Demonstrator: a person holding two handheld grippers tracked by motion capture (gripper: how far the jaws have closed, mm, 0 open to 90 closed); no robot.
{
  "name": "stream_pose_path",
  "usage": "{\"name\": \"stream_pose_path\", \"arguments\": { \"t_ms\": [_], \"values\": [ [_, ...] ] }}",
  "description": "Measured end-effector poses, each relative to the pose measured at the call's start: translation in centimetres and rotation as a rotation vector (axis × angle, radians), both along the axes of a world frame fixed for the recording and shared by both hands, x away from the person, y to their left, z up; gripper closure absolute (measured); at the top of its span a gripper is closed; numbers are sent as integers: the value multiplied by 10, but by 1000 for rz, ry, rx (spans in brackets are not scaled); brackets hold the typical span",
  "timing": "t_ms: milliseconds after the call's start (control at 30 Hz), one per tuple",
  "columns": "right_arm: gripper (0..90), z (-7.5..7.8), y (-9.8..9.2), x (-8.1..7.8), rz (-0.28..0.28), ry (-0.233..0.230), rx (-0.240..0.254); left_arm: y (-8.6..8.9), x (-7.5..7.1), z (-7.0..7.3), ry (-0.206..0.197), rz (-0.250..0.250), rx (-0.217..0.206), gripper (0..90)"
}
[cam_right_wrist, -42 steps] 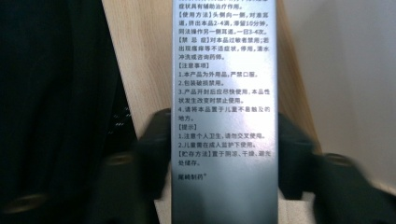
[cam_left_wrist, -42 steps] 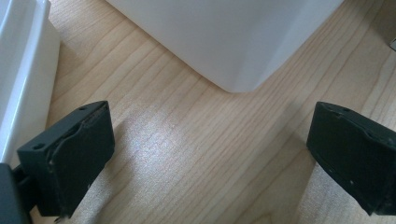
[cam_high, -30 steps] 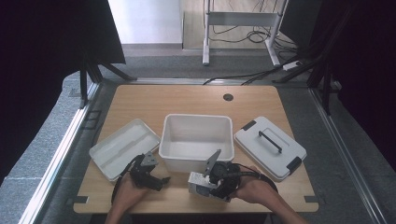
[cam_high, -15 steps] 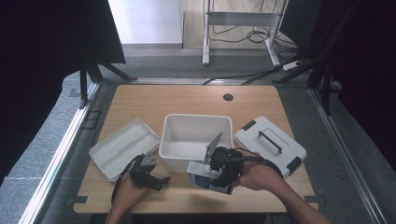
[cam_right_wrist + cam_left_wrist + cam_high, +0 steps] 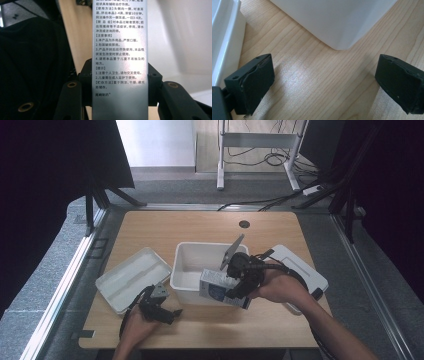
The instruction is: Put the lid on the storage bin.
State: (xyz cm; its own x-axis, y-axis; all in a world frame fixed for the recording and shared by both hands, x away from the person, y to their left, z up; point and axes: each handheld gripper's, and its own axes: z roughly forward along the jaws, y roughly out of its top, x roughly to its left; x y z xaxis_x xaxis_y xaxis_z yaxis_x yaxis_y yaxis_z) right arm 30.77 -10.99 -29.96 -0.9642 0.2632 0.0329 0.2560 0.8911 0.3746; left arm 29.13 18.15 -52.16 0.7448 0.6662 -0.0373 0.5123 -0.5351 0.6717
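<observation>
Dark curtains and grey floor surround a wooden worktop at the frame's centre. On it a white bin stands in the middle, a white lid to its left, a handled lid to its right. Right hand-held gripper clamps a printed carton above the bin's lower right rim. Left hand-held gripper, lower left, rests on the wood with jaws wide and empty.
</observation>
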Motion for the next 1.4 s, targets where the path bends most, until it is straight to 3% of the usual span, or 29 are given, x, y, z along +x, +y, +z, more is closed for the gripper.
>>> {"name": "stream_pose_path", "arguments": {
  "t_ms": [233,500,667,700,767,833,900,933,967,1100,1400],
  "values": [
    [551,16,2,23,-52,-47,-3,0,0,0,0,1,0,24],
    [551,9,7,50,-108,-80,-20,0,0,0,0,1,-1,25],
    [551,-11,14,64,-134,-92,-44,0,0,0,0,-1,1,28],
    [551,-20,16,69,-136,-88,-47,0,0,0,0,-2,2,29],
    [551,-26,18,70,-139,-84,-49,0,0,0,0,2,-2,30],
    [551,-42,21,75,-140,-86,-62,0,0,0,-1,3,-2,32],
    [551,-47,22,76,-147,-82,-64,0,0,0,-1,4,-3,33],
    [551,-58,23,79,-153,-75,-65,0,0,0,-2,4,-3,33],
    [551,-58,23,79,-153,-75,-65,0,0,0,-2,4,-3,34],
    [550,-83,25,82,-159,-63,-76,0,0,0,-2,5,-4,35],
    [548,-105,32,81,-149,-46,-101,0,-1,0,-3,5,-3,36]
  ]
}}
